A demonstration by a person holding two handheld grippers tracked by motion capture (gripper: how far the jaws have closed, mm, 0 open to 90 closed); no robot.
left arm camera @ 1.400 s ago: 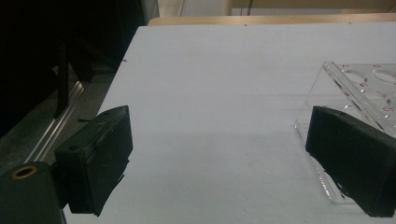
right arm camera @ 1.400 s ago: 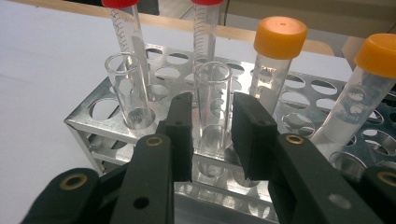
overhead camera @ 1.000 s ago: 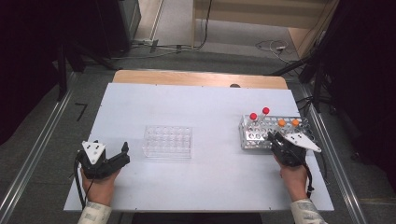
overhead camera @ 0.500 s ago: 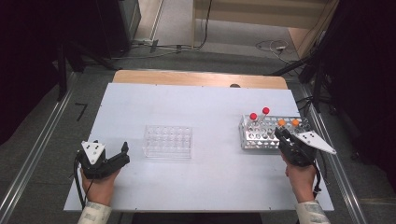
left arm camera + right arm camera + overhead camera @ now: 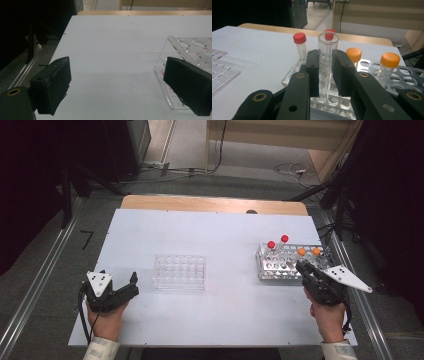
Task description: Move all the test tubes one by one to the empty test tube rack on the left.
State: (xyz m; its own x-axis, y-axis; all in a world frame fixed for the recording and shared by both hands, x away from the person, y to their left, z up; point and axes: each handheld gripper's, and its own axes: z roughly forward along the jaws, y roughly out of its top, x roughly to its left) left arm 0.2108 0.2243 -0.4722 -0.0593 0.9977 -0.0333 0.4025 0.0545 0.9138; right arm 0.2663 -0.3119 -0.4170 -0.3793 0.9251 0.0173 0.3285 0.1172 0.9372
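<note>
At the near edge of the metal rack (image 5: 292, 262), your right gripper (image 5: 325, 72) is pinching an uncapped glass tube (image 5: 326, 62) upright between its fingers, ready for lifting clear, while your left gripper (image 5: 120, 82) is waiting wide open beside the clear rack (image 5: 179, 271).

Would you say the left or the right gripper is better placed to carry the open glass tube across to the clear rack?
Right: the right gripper already clamps the tube; the left gripper is open.
</note>
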